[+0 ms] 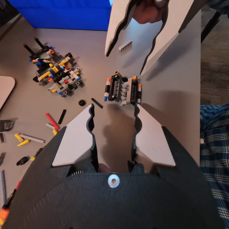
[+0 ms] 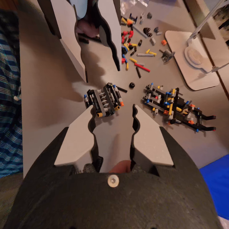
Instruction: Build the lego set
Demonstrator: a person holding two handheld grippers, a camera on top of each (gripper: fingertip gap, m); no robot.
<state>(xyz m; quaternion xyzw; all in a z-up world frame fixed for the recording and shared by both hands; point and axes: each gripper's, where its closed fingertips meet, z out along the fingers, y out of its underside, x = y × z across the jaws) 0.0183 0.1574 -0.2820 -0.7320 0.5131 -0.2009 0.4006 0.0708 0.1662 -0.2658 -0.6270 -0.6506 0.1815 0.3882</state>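
just two assemblies (image 1: 122, 88) (image 1: 57, 73) — two empty grippers (image 1: 114, 105) (image 2: 112, 106)

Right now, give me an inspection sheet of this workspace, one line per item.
Surface: grey table, mostly bare near its edge.
Job's things: small engine block lying between both grippers; larger chassis apart from it.
Clutter: black gear, black axle, red axle, grey beam, and a pile of loose parts.
Grippers: left gripper open, holding nothing; right gripper open, one fingertip at the engine block.
Cables: nothing seen.
Surroundings: blue box, white stand base, a person's plaid sleeve.
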